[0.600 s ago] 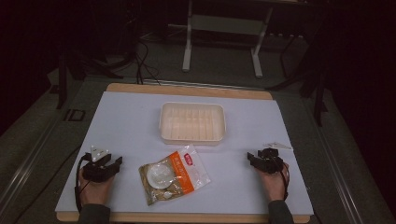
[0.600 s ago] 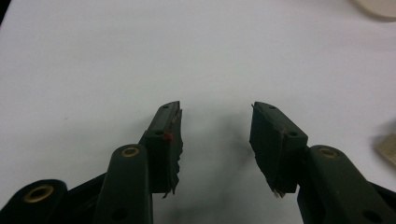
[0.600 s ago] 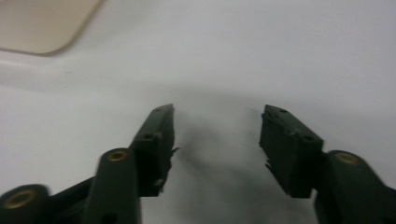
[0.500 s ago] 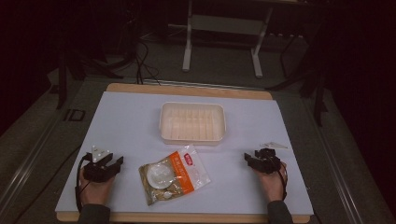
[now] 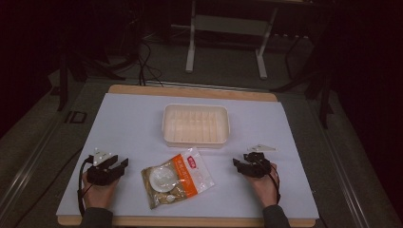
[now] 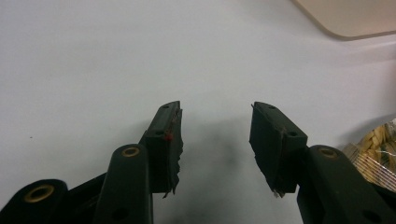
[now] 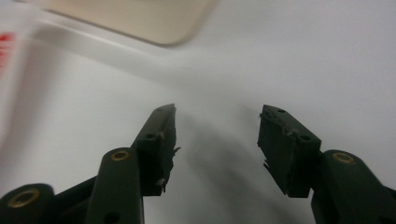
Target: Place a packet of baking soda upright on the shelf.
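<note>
A white worktop (image 5: pixel 133 123) carries a cream tray (image 5: pixel 196 125) and, nearer the person, a snack packet (image 5: pixel 176 177). Flanking the packet, the left hand-held gripper (image 5: pixel 121 164) and right hand-held gripper (image 5: pixel 236 164) gape empty.

**Layout on the table**

On the table (image 5: pixel 123 118), toward the far middle: a tray (image 5: pixel 196 125). Nearer the person's edge, before the tray and slightly left of it: a food packet (image 5: pixel 177 177), flat on the surface and apart from the tray. Left of the packet, near the front left corner: the left gripper (image 5: pixel 115 166), held in a hand (image 5: pixel 97 192). Right of the packet, near the front right: the right gripper (image 5: pixel 240 165), in the other hand (image 5: pixel 264 186). Just behind the right gripper: its three-cornered plate (image 5: pixel 261 148). Beyond the table's far edge, on the floor: a stand's legs (image 5: pixel 224 52) and cables (image 5: pixel 147 54).
</note>
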A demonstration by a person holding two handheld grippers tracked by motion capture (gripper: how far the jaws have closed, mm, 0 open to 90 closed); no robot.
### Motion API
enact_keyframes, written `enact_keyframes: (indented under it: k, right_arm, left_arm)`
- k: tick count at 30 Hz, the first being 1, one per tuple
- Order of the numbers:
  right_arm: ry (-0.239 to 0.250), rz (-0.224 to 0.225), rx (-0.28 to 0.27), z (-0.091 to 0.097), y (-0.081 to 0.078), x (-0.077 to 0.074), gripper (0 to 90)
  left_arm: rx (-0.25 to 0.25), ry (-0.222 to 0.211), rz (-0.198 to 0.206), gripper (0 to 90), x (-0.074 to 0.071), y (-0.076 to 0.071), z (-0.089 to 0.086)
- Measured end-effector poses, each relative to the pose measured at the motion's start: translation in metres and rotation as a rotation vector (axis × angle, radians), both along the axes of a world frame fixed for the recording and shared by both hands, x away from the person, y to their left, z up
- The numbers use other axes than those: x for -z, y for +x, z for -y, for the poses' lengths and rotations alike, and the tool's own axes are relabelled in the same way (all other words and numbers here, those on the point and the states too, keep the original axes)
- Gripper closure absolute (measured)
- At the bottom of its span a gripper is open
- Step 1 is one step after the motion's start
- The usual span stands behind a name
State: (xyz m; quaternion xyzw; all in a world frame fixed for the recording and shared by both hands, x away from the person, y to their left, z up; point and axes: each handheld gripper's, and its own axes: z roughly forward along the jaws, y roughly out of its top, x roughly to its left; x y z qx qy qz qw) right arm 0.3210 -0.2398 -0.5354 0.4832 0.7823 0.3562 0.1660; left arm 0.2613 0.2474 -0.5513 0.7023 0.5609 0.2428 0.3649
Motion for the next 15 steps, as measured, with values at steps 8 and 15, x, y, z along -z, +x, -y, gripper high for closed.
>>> enact_keyframes:
  k: [8,15]
  right_arm:
    - [0.063,-0.03,-0.104,-0.024,-0.001,-0.001,44.4]
    - [0.143,-0.041,-0.235,-0.046,-0.001,-0.008,37.3]
  left_arm:
    - [-0.009,0.007,-0.009,52.2,0.0,0.001,0.0]
    - [-0.03,0.037,0.0,50.1,0.001,0.0,0.003]
